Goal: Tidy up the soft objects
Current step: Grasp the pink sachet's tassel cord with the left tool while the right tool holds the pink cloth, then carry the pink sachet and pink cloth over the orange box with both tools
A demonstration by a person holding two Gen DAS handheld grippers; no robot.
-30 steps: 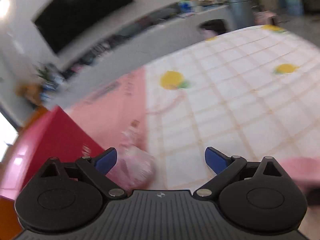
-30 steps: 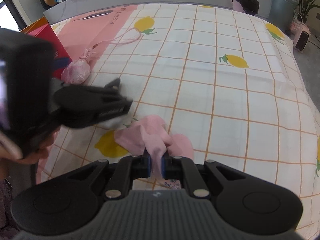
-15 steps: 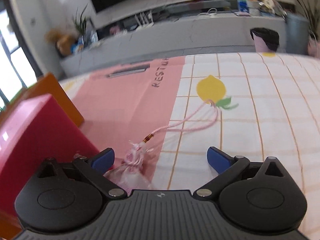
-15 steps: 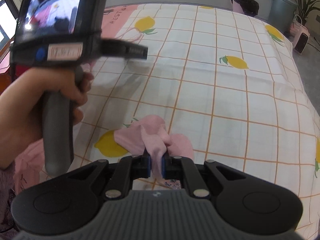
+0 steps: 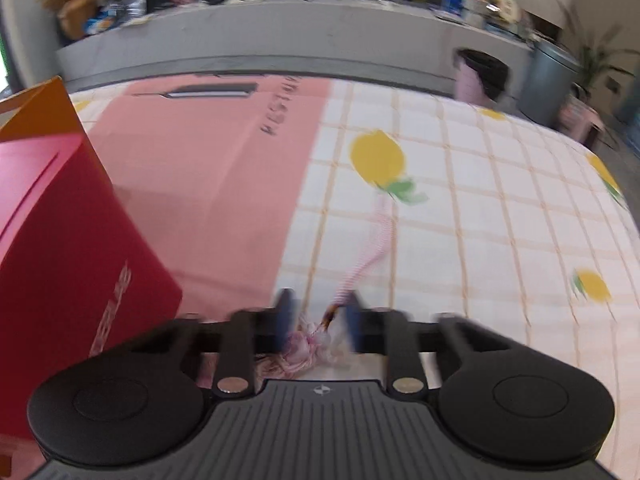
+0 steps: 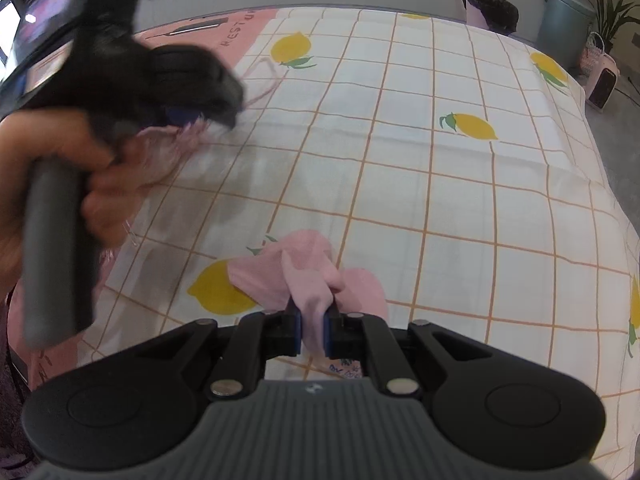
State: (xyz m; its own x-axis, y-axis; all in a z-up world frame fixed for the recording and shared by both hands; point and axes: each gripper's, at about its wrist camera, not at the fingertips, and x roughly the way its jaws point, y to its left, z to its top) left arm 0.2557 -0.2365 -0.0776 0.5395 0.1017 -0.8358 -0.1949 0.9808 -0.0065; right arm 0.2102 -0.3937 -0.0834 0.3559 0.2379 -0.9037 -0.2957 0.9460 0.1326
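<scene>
1. Left wrist view, a bit blurry.
   - Left gripper (image 5: 316, 320) with blue finger pads (image 5: 285, 314), nearly pressed together around the gathered neck of a small pink drawstring pouch (image 5: 306, 350). Cannot tell if really pinching it yet.
   - Pouch lying low between the fingers, on the white cloth with orange squares and yellow lemons (image 5: 480, 208).
   - Thin pink twisted cord (image 5: 374, 244) running from the pouch up toward a printed lemon.
   - Shiny red cardboard box (image 5: 68, 248) standing at the left, just beside the gripper, with an orange box (image 5: 38, 104) behind it.
   - Plain pink cloth panel with dark letters (image 5: 212, 168) lying between the boxes and the lemon cloth.

2. Right wrist view, sharp.
   - Right gripper (image 6: 314, 330) pinching a soft pale pink folded cloth (image 6: 308, 276) tight between its blue pads (image 6: 297, 330).
   - Rest of the pink cloth bunched up on the lemon cloth just in front, partly over a printed lemon.
   - Left gripper at the upper left, held by a bare hand (image 6: 60, 168) on a grey handle, with the pink pouch under its fingers.
</scene>
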